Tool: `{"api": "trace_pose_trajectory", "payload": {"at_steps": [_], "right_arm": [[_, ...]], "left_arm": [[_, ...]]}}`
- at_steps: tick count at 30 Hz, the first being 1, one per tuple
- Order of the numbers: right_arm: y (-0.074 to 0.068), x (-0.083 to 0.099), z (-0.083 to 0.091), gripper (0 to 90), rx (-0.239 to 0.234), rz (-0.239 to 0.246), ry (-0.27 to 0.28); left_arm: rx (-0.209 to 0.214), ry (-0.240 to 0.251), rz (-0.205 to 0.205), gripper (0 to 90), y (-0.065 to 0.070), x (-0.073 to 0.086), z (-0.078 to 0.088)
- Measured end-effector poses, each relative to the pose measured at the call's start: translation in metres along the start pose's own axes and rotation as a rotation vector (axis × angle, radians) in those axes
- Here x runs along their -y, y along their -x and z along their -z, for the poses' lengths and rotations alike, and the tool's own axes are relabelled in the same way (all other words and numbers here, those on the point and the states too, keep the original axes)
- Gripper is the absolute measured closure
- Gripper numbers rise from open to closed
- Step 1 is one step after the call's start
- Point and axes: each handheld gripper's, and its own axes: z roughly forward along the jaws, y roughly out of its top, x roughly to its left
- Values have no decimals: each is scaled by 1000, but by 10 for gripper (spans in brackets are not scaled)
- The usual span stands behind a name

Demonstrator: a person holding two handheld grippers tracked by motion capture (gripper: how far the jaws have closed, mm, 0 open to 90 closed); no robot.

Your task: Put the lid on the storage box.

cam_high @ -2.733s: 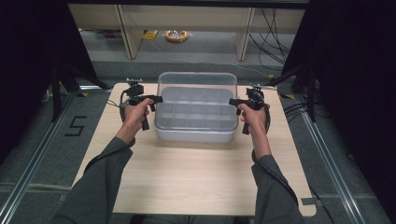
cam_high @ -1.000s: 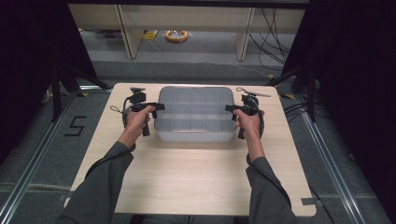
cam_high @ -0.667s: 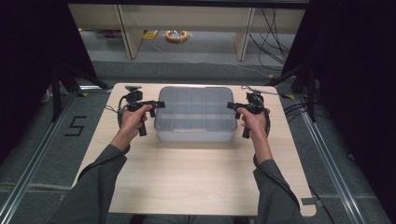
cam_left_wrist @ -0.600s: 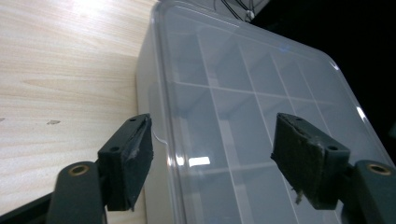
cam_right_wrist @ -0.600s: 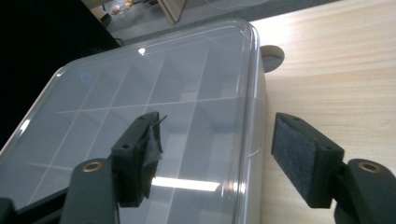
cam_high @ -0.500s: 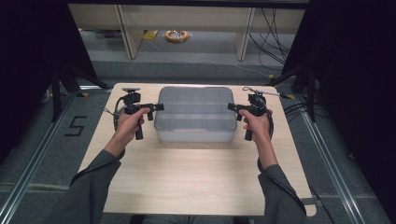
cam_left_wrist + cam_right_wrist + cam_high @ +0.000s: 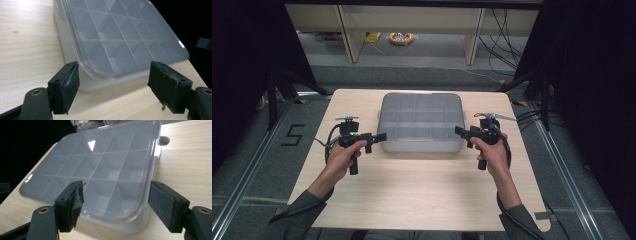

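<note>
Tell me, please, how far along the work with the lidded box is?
Done: the box sits flat on the table with its lid on, its compartments looking empty. In hand: nothing; the left hand-held gripper and right hand-held gripper have just been opening, jaws apart beside the box, nothing between them. Left: probably only drawing the hands back, as far as I can judge.

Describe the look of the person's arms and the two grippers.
Dark grey sleeves cover both forearms. Each hand holds a black gripper, left and right, with a pistol-style handle, a trailing black cable and a grey plate on top. Worn, frayed black pads line the jaws.
</note>
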Motion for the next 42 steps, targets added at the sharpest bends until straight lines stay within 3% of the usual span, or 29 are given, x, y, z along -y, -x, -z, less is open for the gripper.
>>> {"api": "trace_pose_trajectory", "payload": {"at_steps": [3, 5, 7, 9, 19, 20, 21, 24, 28, 29, 31, 32, 34, 35, 36, 38, 39, 40, 41, 42], "right_arm": [[-5, 8, 5, 291, -11, -31, -7], [-4, 17, 11, 285, -18, 9, 0], [-6, 20, 12, 282, -21, 9, -3], [-10, 25, 18, 276, -23, 39, 0], [-24, 49, 32, 272, -28, 99, -24], [-28, 52, 35, 272, -38, 47, -40], [-25, 54, 34, 271, -40, 94, -25], [-27, 63, 37, 269, -36, 100, -34], [-30, 74, 40, 268, -37, 111, -46], [-31, 81, 42, 267, -37, 128, -57], [-36, 90, 44, 265, -42, 90, -66], [-35, 93, 46, 265, -45, 121, -71], [-35, 97, 46, 264, -54, 123, -63], [-39, 104, 48, 263, -60, 99, -66], [-37, 106, 49, 262, -67, 123, -77], [-38, 109, 49, 261, -62, 128, -80], [-42, 116, 51, 260, -54, 107, -96], [-39, 119, 51, 259, -61, 139, -93], [-41, 122, 52, 259, -58, 121, -101], [-41, 125, 53, 257, -55, 133, -106]], "left_arm": [[7, -5, -23, 244, 3, 9, 3], [23, -11, -45, 243, 9, 20, 6], [25, -10, -59, 242, 11, 24, 8], [29, -2, -92, 242, 16, 33, 10], [66, -48, -121, 237, 23, 66, 12], [70, -49, -120, 236, 24, 69, 12], [67, -53, -126, 235, 24, 72, 12], [82, -60, -130, 232, 24, 82, 14], [78, -58, -153, 229, 24, 92, 17], [65, -59, -177, 229, 24, 97, 19], [64, -64, -179, 228, 24, 102, 21], [65, -65, -179, 227, 24, 105, 21], [71, -73, -179, 226, 24, 107, 22], [66, -75, -193, 226, 26, 112, 23], [66, -75, -193, 226, 26, 112, 23], [76, -85, -194, 226, 27, 116, 24], [79, -89, -201, 225, 27, 118, 25], [73, -89, -211, 225, 28, 121, 28], [76, -86, -209, 225, 28, 123, 28], [78, -89, -215, 224, 29, 125, 29]]}}
